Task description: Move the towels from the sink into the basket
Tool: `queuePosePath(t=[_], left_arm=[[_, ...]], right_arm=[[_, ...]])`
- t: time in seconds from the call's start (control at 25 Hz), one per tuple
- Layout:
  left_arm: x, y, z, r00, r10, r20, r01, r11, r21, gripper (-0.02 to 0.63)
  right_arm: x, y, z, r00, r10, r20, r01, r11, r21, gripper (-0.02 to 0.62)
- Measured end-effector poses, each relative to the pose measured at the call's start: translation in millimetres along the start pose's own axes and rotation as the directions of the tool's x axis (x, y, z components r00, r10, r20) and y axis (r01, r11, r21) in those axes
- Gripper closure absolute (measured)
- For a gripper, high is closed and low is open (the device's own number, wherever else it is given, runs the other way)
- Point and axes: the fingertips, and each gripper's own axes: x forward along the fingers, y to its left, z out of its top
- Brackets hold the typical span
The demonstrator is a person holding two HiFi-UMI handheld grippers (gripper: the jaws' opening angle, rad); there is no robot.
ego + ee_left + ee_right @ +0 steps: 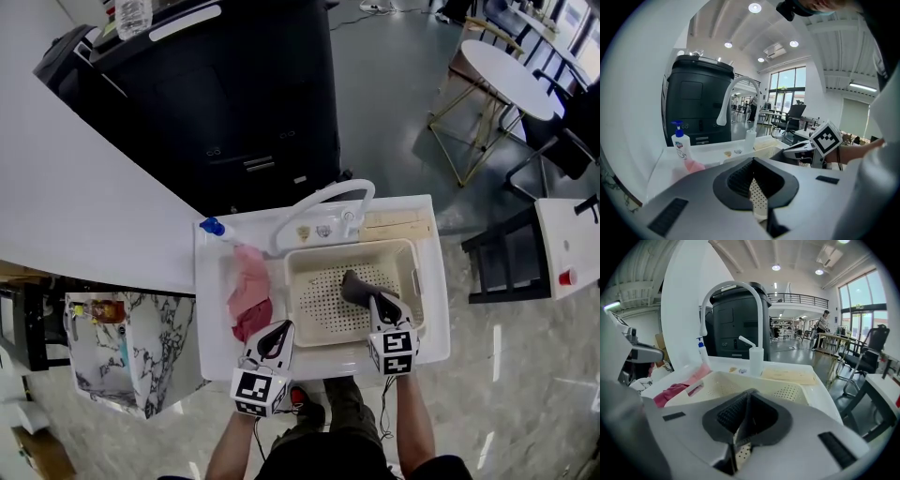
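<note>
A pink towel and a dark red towel lie in the sink, left of the cream perforated basket. They also show in the right gripper view as the pink towel and the red towel. My right gripper is over the basket, shut on a dark grey towel that hangs down onto the basket floor. The right gripper shows its jaws pressed together. My left gripper is at the sink's near rim, shut and empty; the left gripper shows nothing between its jaws.
A white curved faucet arches over the back of the sink, with a blue-capped soap bottle at the back left corner. A large black machine stands behind the counter. Chairs and a round table stand at the right.
</note>
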Motion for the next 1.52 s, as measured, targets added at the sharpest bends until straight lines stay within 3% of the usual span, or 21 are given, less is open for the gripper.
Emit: queuePosePath(t=[0.36,0.52,0.68,1.28,1.52], left_arm=[[1.4,-2.2,-5.9,1.0,-0.003,-0.012,0.003,1.0,-0.011,0.6],[-0.9,-2.8,-5.6,1.0,-0.003,-0.011,0.003,1.0,-0.013,0.6],[-3.3,-2.8,-3.2,1.0,-0.001,-0.003,0.001,1.0,-0.01,0.6],[-31.1,9.4,14.7,0.997,0.049,0.052,-0.048,0.999,-0.007,0.6],[-51.6,18.5,27.6,0.992,0.086,0.095,-0.085,0.996,-0.015,0.6]], right_arm=[[2.2,-3.4,-5.8,1.0,0.01,-0.015,-0.009,0.999,0.039,0.538],[0.0,-5.6,-3.2,1.0,0.001,-0.002,-0.001,0.999,0.047,0.417],[-3.4,-5.3,0.5,1.0,-0.001,0.01,0.0,0.999,0.047,0.403],[-23.1,13.5,41.0,0.996,0.016,0.091,-0.015,1.0,-0.005,0.405],[-41.0,27.6,70.0,0.986,0.015,0.165,-0.013,1.0,-0.016,0.494]])
